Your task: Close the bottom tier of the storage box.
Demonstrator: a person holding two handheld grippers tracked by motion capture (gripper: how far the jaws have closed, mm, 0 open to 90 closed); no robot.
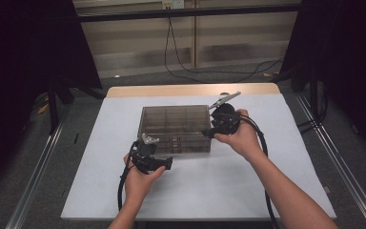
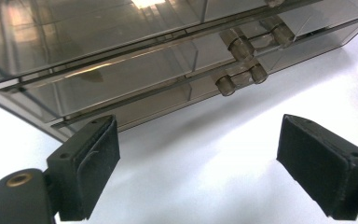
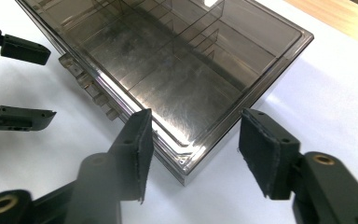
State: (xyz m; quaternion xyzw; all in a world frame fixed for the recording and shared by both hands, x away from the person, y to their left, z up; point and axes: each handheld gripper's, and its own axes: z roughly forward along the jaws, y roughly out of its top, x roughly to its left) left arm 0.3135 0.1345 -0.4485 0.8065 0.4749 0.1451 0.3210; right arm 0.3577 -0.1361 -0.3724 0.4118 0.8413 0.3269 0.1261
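Both grippers stand spread with nothing pinched: the left gripper (image 2: 198,163) faces the front of the smoky clear drawer box (image 1: 174,128), and the right gripper (image 3: 193,154) straddles its near corner without touching. That box sits mid-table on the white mat (image 1: 100,162). Its tinted walls blur the dividers inside, and the left gripper view cuts off its top.

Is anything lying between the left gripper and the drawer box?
No: in the left gripper view, bare white tabletop separates the open left gripper from the drawer box.
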